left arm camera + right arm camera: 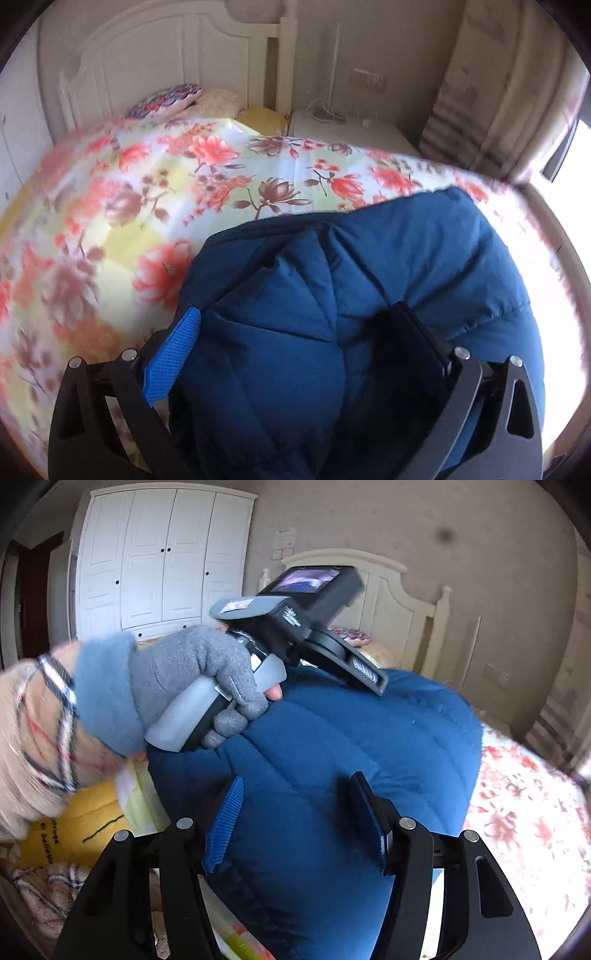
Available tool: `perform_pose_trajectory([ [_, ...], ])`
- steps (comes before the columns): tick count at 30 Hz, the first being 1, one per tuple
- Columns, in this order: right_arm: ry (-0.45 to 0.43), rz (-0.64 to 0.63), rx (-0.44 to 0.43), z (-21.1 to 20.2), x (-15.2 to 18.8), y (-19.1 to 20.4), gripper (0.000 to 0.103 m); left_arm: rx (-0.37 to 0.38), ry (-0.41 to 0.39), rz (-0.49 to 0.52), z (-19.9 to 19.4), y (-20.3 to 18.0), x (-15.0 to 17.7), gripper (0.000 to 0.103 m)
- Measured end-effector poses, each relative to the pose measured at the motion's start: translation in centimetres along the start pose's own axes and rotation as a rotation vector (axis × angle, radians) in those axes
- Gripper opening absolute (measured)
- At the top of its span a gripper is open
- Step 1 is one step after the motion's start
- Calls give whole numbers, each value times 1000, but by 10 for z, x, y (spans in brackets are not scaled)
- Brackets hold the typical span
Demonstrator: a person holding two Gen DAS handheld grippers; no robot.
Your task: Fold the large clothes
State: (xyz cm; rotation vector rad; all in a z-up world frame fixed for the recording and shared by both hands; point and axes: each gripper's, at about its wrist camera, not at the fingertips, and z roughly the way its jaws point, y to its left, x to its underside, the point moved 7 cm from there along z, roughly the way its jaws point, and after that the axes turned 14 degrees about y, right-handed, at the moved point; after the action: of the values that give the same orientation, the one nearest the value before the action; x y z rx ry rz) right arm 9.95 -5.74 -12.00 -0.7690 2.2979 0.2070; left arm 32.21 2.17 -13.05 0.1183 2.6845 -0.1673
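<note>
A thick blue quilted jacket (369,266) lies bunched on the floral bedspread (147,192). In the left wrist view it bulges up between the pads of my left gripper (295,332), which is shut on a fold of it, creases fanning out from the grip. In the right wrist view the same jacket (332,746) fills the gap of my right gripper (295,801), both pads against a thick fold. A hand in a grey glove (192,675) holds the left gripper (365,679) over the jacket's far side, its fingertips sunk out of sight in the fabric.
A white headboard (155,62) and pillows (173,99) stand at the bed's head, with a white nightstand (351,129) and curtain (498,92) to the right. A white wardrobe (162,554) is at the back left. A yellow cushion (74,823) lies beside the jacket.
</note>
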Motion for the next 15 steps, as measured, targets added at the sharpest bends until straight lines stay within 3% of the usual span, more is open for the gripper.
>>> perform_pose_trajectory([
  [2, 5, 18, -61, -9, -9, -9, 57, -7, -15, -44, -1, 12, 4, 101],
  [6, -81, 157, 3, -30, -40, -67, 57, 32, 3, -66, 5, 17, 5, 101],
  [8, -50, 181, 47, -13, -49, -89, 57, 28, 10, -63, 7, 17, 4, 101],
  [10, 103, 183, 25, 44, -43, -101, 59, 35, 9, -66, 8, 18, 5, 101],
  [13, 92, 242, -81, 57, -37, -105, 60, 55, 15, -103, 12, 25, 5, 101],
  [15, 114, 236, -22, 48, -36, -100, 60, 90, 33, -121, 14, 29, 8, 101],
])
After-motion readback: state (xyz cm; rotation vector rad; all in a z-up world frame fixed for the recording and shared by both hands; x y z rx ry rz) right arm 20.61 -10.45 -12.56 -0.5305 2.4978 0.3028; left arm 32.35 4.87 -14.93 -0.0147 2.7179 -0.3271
